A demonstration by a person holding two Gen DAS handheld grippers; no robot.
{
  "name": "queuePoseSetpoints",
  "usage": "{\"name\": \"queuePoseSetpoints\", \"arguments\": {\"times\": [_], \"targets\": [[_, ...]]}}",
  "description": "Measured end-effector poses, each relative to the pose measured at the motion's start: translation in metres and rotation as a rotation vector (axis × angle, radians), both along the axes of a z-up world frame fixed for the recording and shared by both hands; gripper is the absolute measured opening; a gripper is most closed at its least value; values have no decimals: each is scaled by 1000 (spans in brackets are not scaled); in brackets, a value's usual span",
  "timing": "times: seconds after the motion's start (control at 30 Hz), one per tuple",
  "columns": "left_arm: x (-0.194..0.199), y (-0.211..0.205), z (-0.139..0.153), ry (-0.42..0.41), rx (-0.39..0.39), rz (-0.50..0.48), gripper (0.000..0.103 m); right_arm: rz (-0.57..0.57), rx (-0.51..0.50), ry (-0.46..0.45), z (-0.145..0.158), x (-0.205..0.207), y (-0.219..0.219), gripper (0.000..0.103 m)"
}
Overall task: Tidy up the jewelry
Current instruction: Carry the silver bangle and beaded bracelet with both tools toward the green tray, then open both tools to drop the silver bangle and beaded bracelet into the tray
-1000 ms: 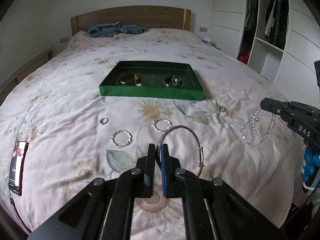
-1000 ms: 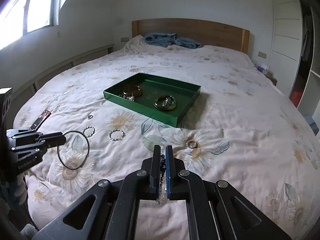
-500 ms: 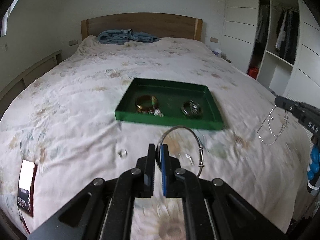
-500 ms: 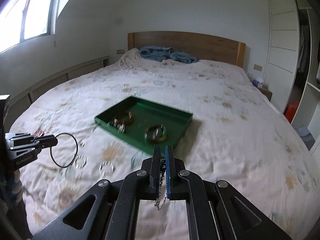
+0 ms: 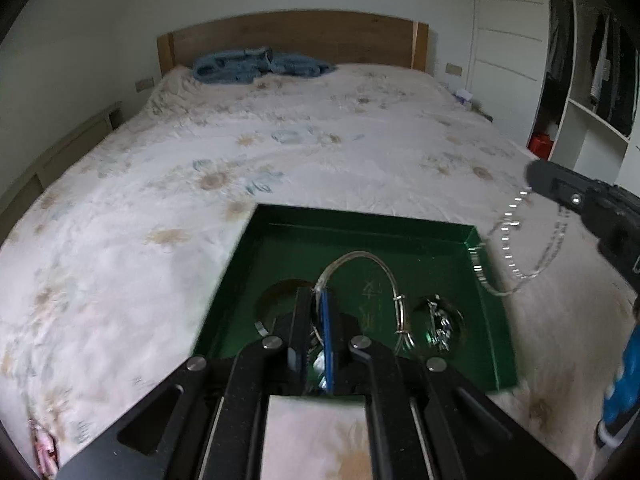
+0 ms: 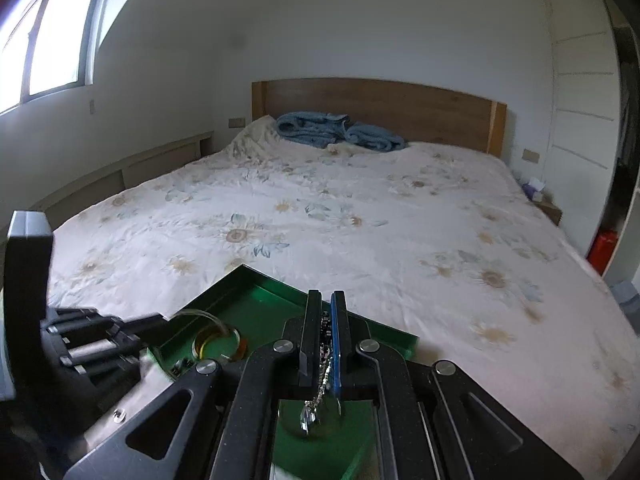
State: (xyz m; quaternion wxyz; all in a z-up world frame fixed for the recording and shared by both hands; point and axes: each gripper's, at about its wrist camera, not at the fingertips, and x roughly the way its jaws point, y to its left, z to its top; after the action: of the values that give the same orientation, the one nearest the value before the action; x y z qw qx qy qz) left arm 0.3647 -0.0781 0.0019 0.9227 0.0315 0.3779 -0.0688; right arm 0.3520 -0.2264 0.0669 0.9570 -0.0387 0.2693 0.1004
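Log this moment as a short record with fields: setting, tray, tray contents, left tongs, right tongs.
setting: bed with floral cover, wooden headboard, blue blanket by it
tray: green tray lying on the bed
tray contents: gold bangle and a silvery piece; details blurred
left tongs: left tongs shut on thin wire bangle, above the tray
right tongs: right tongs shut on silver chain, which hangs by the tray's right edge

A tray (image 5: 440, 232) lay on the bed (image 5: 240, 152) with two bangles (image 5: 440, 320) inside it, a folded blanket (image 5: 256, 64) sat far behind at the headboard (image 5: 288, 36), and a wardrobe (image 5: 592, 80) stood to the right.
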Motion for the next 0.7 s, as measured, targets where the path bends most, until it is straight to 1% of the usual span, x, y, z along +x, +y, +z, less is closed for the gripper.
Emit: {"name": "queuePoseSetpoints", "arguments": {"times": [0.13, 0.23, 0.3, 0.37, 0.53, 0.57, 0.7], "targets": [[24, -12, -35, 52, 4, -12, 5, 19, -12, 45, -37, 40, 10, 4], [33, -17, -61, 91, 15, -22, 5, 24, -11, 81, -60, 62, 17, 4], [36, -16, -72, 107, 12, -21, 4, 21, -8, 100, -73, 71, 18, 4], [37, -15, -78, 105, 10, -21, 4, 8, -10, 129, -85, 78, 17, 4], [39, -12, -89, 139, 4, -14, 4, -60, -51, 227, -110, 90, 7, 4], [39, -12, -90, 140, 3, -12, 4, -71, -48, 247, -114, 91, 4, 4], [36, -13, -90, 133, 13, -16, 4, -101, -88, 318, -126, 96, -2, 4]]}}
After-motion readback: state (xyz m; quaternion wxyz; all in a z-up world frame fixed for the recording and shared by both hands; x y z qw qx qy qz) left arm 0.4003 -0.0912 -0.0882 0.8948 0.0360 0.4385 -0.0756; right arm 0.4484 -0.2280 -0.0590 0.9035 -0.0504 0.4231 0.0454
